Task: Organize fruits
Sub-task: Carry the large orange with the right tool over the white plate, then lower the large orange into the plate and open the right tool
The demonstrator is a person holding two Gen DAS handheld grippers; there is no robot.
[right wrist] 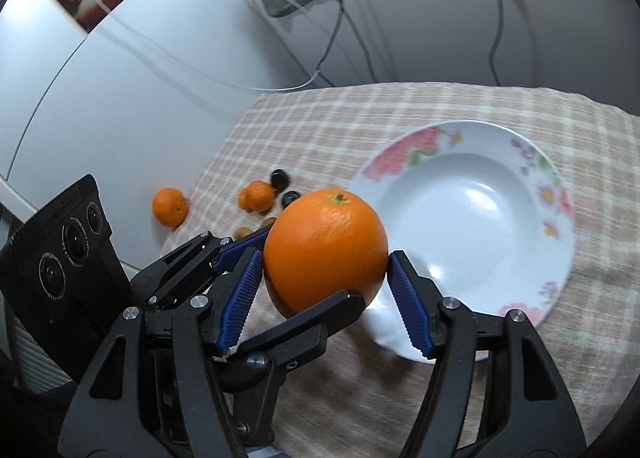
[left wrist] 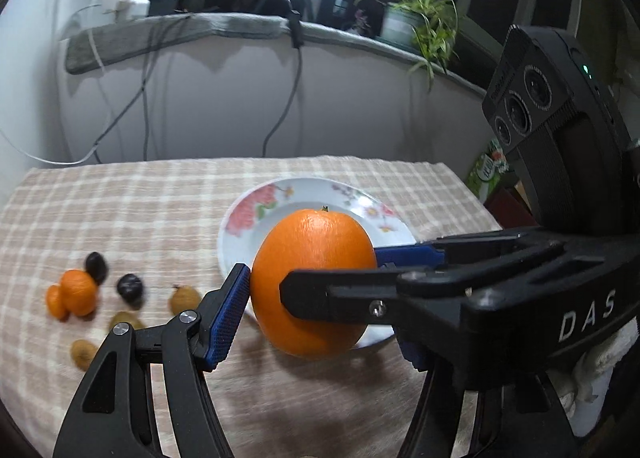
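A large orange (left wrist: 312,242) (right wrist: 320,226) hangs above the checked tablecloth at the near left rim of the flowered white plate (left wrist: 304,194) (right wrist: 460,218), which holds nothing. Both grippers grip it crosswise. My left gripper (left wrist: 316,318) (right wrist: 312,270) presses one blue pad on its left side; its other finger is hidden behind the right tool. In the right wrist view my right gripper (right wrist: 325,258) (left wrist: 332,270) has a blue pad on each flank of the orange. Left of the plate lie mandarins (left wrist: 78,292) (right wrist: 256,196), dark plums (left wrist: 130,288) (right wrist: 280,178) and small brown fruits (left wrist: 184,298).
One mandarin (right wrist: 170,207) sits apart at the cloth's left edge by a white surface. A wall rises behind the table with hanging cables (left wrist: 288,98), a sill and a potted plant (left wrist: 420,18). A green carton (left wrist: 490,170) stands past the table's right corner.
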